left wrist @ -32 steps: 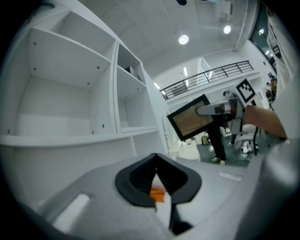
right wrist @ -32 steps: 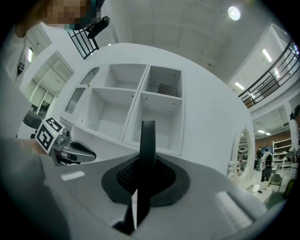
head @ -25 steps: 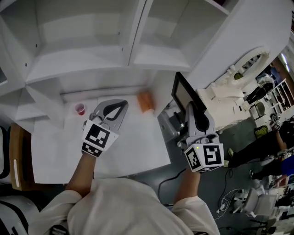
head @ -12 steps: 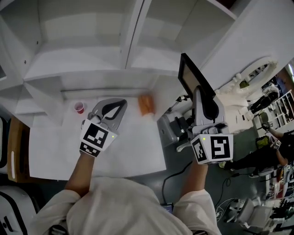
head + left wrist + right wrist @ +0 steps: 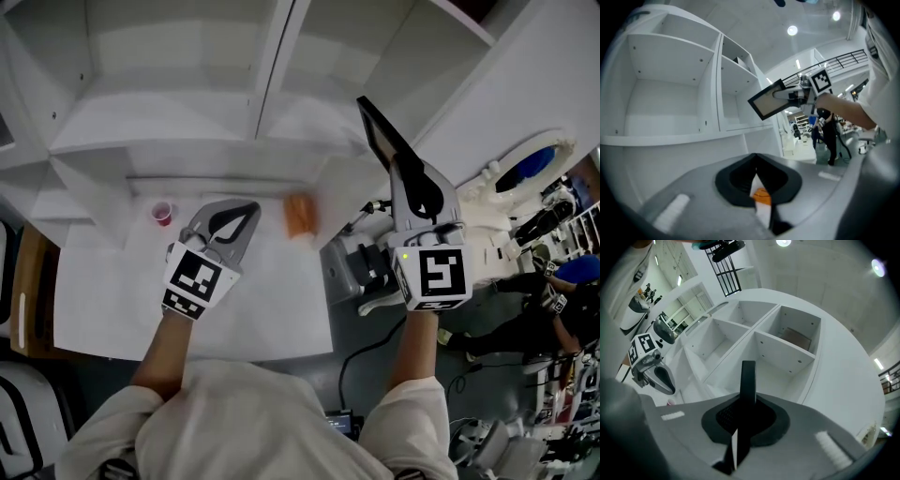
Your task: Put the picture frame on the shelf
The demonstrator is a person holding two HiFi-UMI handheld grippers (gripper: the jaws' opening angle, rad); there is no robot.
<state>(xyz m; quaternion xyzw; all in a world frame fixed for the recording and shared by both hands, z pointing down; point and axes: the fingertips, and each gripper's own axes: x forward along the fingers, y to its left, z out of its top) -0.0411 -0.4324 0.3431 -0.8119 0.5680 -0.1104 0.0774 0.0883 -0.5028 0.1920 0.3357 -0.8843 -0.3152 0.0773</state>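
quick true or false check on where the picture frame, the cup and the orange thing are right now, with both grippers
1. The right gripper is shut on the picture frame. True.
2. The picture frame already stands on the shelf. False: it is held in the air in front of the shelf.
3. The left gripper holds the small red cup. False: the cup stands on the white table, apart from that gripper.
4. An orange block lies on the table. True.
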